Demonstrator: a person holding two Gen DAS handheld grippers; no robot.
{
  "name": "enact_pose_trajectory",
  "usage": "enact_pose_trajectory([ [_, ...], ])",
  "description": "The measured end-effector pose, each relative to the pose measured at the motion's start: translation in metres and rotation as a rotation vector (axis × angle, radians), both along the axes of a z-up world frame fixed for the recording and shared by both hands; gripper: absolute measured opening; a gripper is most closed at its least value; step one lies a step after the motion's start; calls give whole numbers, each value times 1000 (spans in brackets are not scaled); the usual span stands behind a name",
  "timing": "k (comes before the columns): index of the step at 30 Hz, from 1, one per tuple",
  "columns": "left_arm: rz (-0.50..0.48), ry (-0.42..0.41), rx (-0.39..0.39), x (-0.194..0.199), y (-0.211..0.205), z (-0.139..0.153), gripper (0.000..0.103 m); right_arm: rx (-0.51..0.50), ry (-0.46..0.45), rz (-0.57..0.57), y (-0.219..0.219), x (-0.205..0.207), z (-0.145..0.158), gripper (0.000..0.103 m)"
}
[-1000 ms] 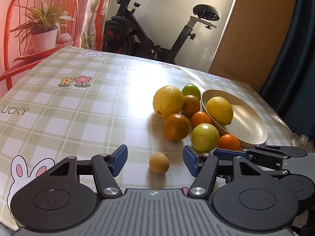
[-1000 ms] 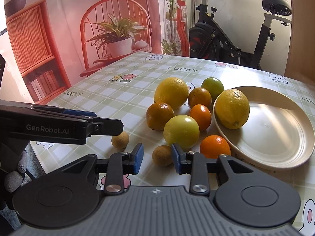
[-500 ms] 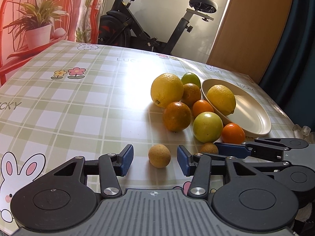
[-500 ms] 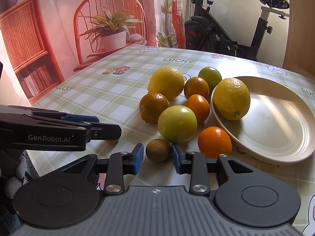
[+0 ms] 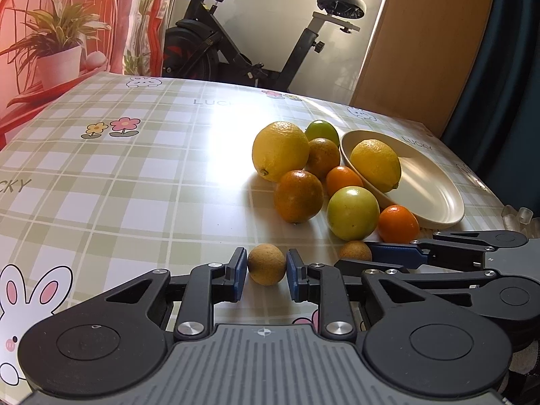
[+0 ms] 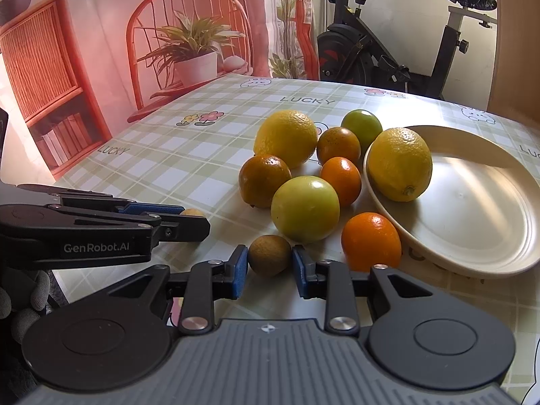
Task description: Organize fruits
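Two hand-held grippers work side by side on a checked tabletop [image 5: 135,202]. The left hand-held gripper [image 5: 266,271], its jaws having just been closing, pinches a small round brown fruit [image 5: 266,264] resting on the cloth; the right hand-held gripper [image 6: 270,266] is pressed against a second brown fruit [image 6: 270,254]. Both fruits are near-spherical, with no clear long axis. Just beyond them lies a cluster of a large lemon [image 6: 286,137], a green fruit [image 6: 305,207] and oranges [image 6: 371,240], crowding the way to a cream plate [image 6: 472,216]. A second lemon [image 6: 400,163] leans on the plate's rim, its nub pointing down toward the camera. An exercise bike [image 5: 256,33] stands behind.
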State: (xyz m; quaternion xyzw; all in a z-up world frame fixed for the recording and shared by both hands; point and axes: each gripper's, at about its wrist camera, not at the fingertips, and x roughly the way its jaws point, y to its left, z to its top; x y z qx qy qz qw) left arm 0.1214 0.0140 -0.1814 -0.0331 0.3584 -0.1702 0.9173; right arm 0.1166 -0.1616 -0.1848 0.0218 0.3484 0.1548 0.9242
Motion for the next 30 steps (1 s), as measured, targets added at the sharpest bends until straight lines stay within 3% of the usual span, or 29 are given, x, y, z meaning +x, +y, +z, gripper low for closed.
enact_pose_trajectory([
  [7, -3, -51, 14, -6, -2, 10, 27, 12, -15, 4, -1, -2, 4, 31],
  [20, -51, -147, -12, -15, -15, 37, 27, 56, -150, -43, -13, -16, 30, 31],
  [30, -161, -99, -97, 16, -49, 40, 27, 94, -192, -187, -50, -21, 37, 31],
])
